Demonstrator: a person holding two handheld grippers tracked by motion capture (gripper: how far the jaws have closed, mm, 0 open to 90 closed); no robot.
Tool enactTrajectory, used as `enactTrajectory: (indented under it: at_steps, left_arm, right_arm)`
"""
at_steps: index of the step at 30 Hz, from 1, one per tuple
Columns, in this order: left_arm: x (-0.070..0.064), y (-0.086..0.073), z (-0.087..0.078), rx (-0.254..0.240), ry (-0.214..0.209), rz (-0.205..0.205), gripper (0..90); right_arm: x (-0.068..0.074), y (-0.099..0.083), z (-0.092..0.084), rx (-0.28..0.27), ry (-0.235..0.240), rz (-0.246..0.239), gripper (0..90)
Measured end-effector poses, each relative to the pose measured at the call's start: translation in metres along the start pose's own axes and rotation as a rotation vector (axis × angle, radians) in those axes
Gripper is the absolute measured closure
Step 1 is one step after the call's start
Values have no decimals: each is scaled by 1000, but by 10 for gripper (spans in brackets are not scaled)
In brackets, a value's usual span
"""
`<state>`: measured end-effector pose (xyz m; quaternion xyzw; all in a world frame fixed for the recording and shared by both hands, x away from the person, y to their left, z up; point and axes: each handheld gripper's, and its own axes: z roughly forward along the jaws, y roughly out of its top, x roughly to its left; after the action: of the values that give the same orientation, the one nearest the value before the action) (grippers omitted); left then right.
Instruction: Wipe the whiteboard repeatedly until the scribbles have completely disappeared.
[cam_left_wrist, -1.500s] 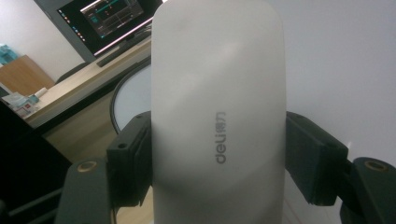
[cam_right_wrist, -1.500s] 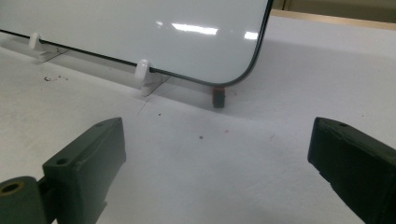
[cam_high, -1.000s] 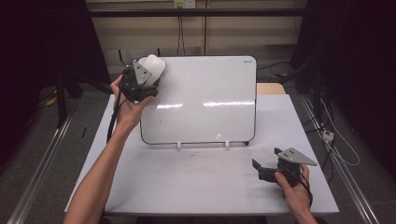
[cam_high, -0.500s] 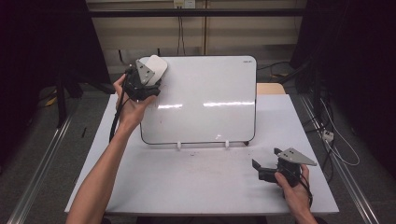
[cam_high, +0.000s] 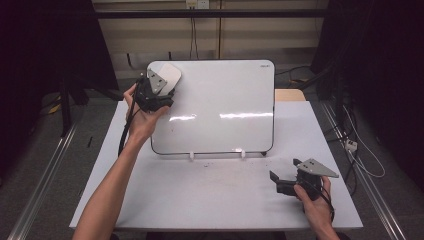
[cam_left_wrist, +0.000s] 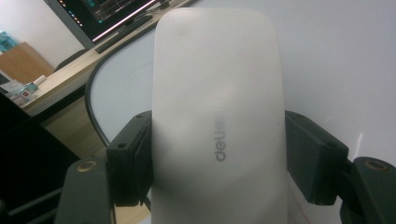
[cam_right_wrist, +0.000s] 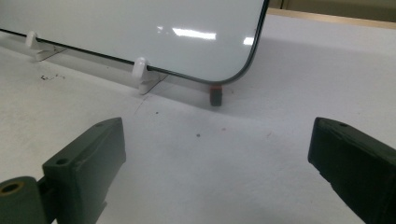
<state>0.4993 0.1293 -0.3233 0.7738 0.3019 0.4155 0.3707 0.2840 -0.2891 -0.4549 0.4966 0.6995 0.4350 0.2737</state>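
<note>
Left gripper (cam_left_wrist: 219, 158); eraser (cam_left_wrist: 217, 116) lengthwise, outward

Right gripper (cam_right_wrist: 219, 158) jaws wide apart above white table (cam_right_wrist: 280, 84); whiteboard (cam_right_wrist: 140, 28) corner on white clip feet (cam_right_wrist: 142, 74); small dark cap (cam_right_wrist: 215, 95) beneath.

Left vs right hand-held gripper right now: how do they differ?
The left hand-held gripper is shut on the white eraser, raised at the whiteboard top-left corner. The right hand-held gripper has open jaws with nothing between them and sits low over the table. Both have black jaws and a grey plate.
</note>
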Motion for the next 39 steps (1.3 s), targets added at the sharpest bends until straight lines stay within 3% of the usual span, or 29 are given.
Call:
enactTrajectory:
  at_steps: [13, 18, 24, 29, 33, 36, 39]
  left_arm:
    - [-30, -19, -9, 8, -35, 72, 311]
    - [-28, -16, -8, 20, -46, 76, 311]
    - [-16, -5, -5, 31, -49, 77, 312]
    - [-1, 6, -1, 31, -33, 41, 312]
    - [9, 10, -1, 28, -18, -11, 312]
    - [12, 10, -1, 20, -12, -62, 312]
    - [11, 10, -2, 24, 12, -80, 312]
  right_arm:
    - [0, 0, 0, 1, 0, 0, 42]
    - [0, 0, 0, -1, 1, -2, 42]
    - [-1, 0, -1, 0, 2, 4, 42]
    - [-1, 0, -1, -4, 1, 2, 42]
    - [-2, 0, -1, -4, 1, 4, 42]
    - [-2, 0, -2, -1, 2, 8, 42]
    - [-2, -1, -3, -6, -2, 3, 42]
